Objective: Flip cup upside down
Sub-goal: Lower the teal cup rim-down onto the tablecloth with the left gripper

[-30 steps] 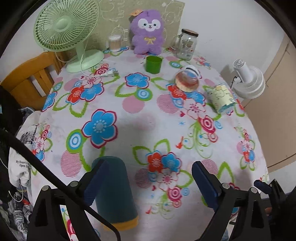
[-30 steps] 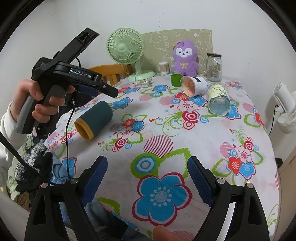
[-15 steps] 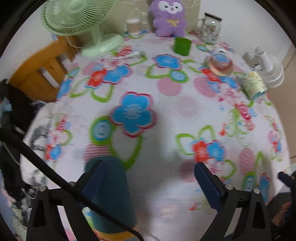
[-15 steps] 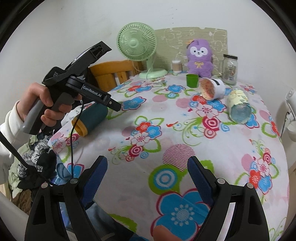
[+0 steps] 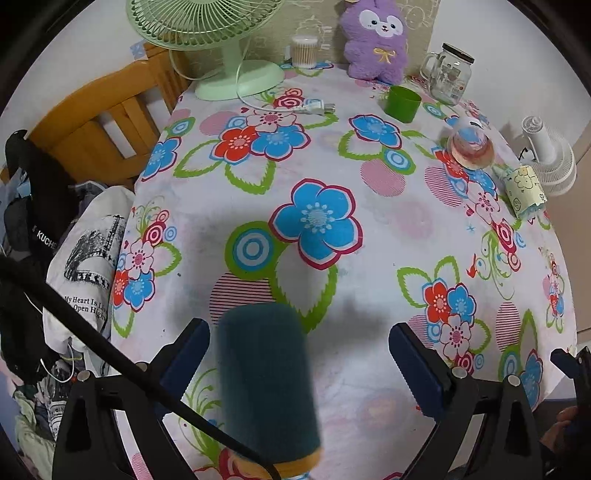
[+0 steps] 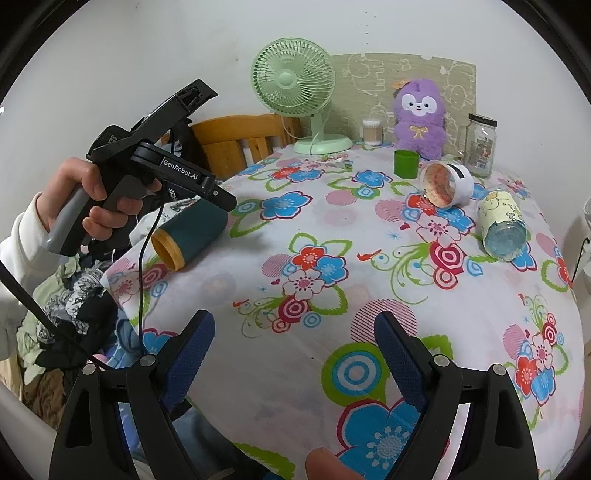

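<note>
Teal cup [image 5: 267,384]: blurred in the left wrist view; its yellow rim runs off the bottom edge, crossed by a black cable [image 5: 110,343]. In the right wrist view the left gripper [image 6: 221,197] covers the cup's closed end; its fingertips are not visible. Green fan [image 5: 207,22]: top cut off by the frame. Jar [image 6: 480,146] label too small to read.

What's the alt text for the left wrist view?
A dark teal cup with a yellow rim lies on its side between the open left claw, nearer its left finger, on a floral tablecloth. Far back stand a green fan, purple plush, green cup and glass jar.
</note>
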`<state>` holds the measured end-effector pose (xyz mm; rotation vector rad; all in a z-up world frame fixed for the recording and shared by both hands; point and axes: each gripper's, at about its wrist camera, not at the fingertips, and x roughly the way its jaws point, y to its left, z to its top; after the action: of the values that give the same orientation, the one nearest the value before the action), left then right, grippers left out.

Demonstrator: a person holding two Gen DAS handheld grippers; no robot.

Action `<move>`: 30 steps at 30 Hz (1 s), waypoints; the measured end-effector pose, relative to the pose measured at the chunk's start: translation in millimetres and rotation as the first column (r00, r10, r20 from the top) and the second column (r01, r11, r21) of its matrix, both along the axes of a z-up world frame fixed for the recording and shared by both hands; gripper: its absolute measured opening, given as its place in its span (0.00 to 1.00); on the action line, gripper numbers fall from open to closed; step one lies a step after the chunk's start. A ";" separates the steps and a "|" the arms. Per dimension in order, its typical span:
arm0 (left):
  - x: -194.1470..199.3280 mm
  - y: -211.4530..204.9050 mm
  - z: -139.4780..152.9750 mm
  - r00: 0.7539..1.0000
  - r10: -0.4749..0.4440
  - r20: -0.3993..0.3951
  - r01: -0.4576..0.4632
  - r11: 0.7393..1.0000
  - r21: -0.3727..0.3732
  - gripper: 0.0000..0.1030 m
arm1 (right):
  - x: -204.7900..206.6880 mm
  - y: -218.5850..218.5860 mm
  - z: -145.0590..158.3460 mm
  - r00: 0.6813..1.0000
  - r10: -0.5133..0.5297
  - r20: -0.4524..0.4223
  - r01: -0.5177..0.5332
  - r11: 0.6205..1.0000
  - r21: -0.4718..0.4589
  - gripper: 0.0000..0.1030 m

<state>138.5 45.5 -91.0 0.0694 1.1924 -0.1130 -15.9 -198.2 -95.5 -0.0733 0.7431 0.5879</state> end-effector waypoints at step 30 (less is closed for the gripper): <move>22.4 -14.5 -32.3 0.994 -0.017 -0.110 -0.003 0.984 -0.176 0.61 | 4.9 -7.1 -8.4 0.999 -0.019 -0.029 0.019 1.000 0.005 0.87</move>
<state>160.9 31.0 -123.3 -0.0893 1.2883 -0.2308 -11.0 -205.3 -103.9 -0.0531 0.7700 0.5734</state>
